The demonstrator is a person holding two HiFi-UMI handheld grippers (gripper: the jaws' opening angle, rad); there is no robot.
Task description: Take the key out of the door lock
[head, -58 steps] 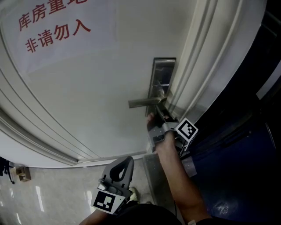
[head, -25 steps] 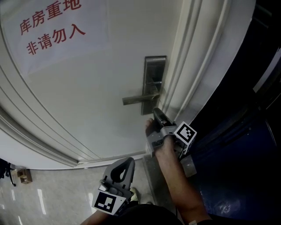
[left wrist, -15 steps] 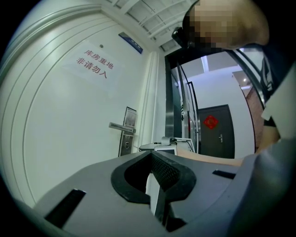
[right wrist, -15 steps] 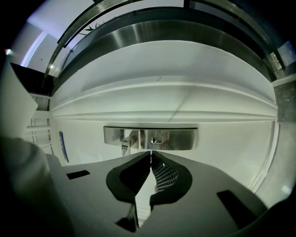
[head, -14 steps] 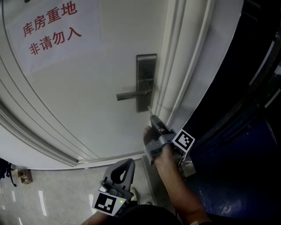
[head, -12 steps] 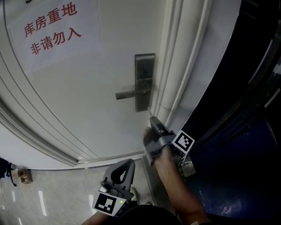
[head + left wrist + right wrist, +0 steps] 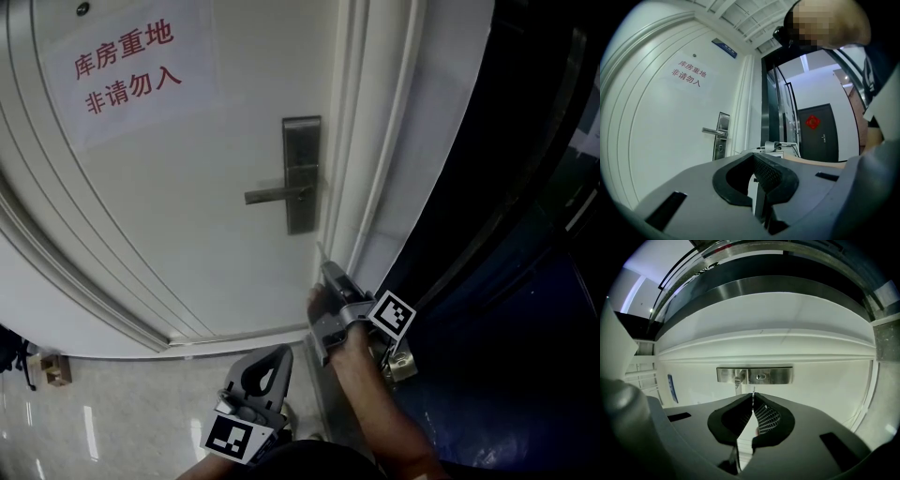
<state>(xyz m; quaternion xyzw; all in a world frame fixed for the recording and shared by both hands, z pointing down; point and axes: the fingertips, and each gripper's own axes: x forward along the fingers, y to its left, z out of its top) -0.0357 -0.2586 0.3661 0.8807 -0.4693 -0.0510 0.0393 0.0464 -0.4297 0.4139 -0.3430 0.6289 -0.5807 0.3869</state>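
Slip risk: my right gripper (image 7: pixel 326 270) clamps only the thin key (image 7: pixel 753 393), clear of the lock plate (image 7: pixel 302 173) at its 12 o'clock, so any wrist twist could drop it; left gripper (image 7: pixel 757 158) is closed, empty.

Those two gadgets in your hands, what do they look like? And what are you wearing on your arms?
The left gripper and right gripper are both smooth grey shells that taper to two black jaws lined with ribbed pads. Each carries a white marker cube printed with black squares. The right forearm is bare, with no sleeve showing.
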